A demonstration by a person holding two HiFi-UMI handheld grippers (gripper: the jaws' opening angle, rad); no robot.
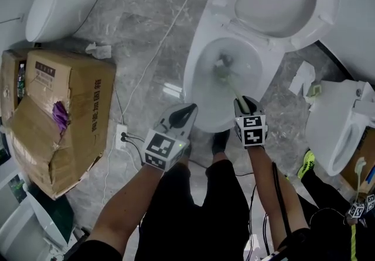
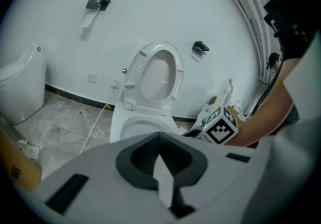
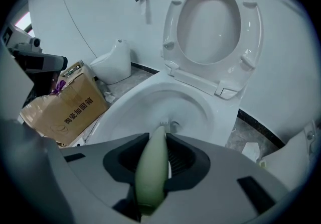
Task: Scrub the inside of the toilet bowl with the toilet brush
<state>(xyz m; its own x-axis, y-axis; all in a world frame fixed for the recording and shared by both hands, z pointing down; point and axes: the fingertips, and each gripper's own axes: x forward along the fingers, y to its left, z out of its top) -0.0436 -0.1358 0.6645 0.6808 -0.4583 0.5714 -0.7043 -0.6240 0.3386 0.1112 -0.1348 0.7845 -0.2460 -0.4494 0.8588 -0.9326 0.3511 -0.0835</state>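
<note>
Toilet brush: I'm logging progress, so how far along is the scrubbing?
Done: the seat is up and the right gripper is shut on the toilet brush. In hand: its head is down inside the bowl. Remaining: how much is scrubbed can't be judged. The left gripper is shut, empty.

Showing even, diffuse indoor lighting in all three views, casting only soft shadows. Producing mild glare on the white toilet bowl (image 1: 194, 78). Darkening to a black vignette and bending straight lines at the edges of both gripper views. Blurring the nearest foreground there; rendering the floor (image 1: 140, 20) sharp in the head view.
</note>
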